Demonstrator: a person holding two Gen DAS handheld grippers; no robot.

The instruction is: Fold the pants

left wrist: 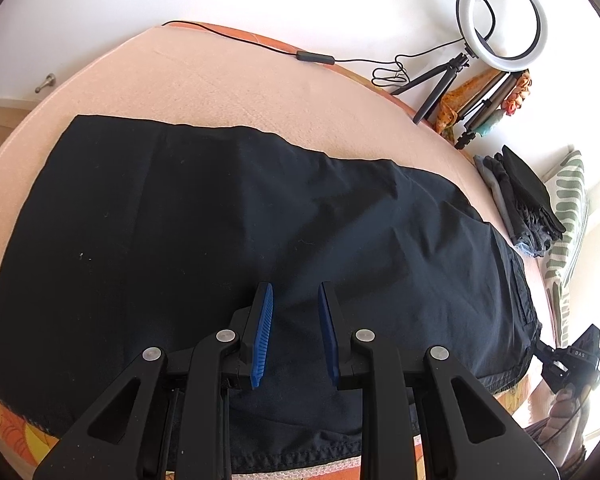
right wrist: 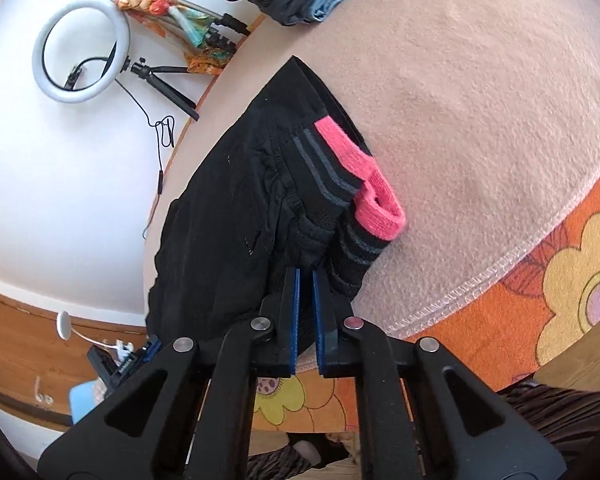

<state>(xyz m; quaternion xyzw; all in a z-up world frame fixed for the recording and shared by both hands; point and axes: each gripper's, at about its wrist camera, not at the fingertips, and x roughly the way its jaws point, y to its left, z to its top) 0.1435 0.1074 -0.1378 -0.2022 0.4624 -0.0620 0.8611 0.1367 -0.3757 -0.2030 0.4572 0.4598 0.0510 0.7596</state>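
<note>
The black pants (left wrist: 236, 216) lie spread flat on the pink blanket (left wrist: 220, 76) — legs laid together, waistband at the right end. The left gripper (left wrist: 295, 292) hovers over the near edge, jaws apart and empty. The right gripper (right wrist: 305, 276) is clamped on the waistband (right wrist: 332, 208) — pads nearly touching, cloth pinched between them.

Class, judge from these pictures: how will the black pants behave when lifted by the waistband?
Probably floppy: the black pants lie wrinkled and flat on the bed. Likely light, being thin cloth. The ribbed waistband should give the right tongs decent grip.
</note>
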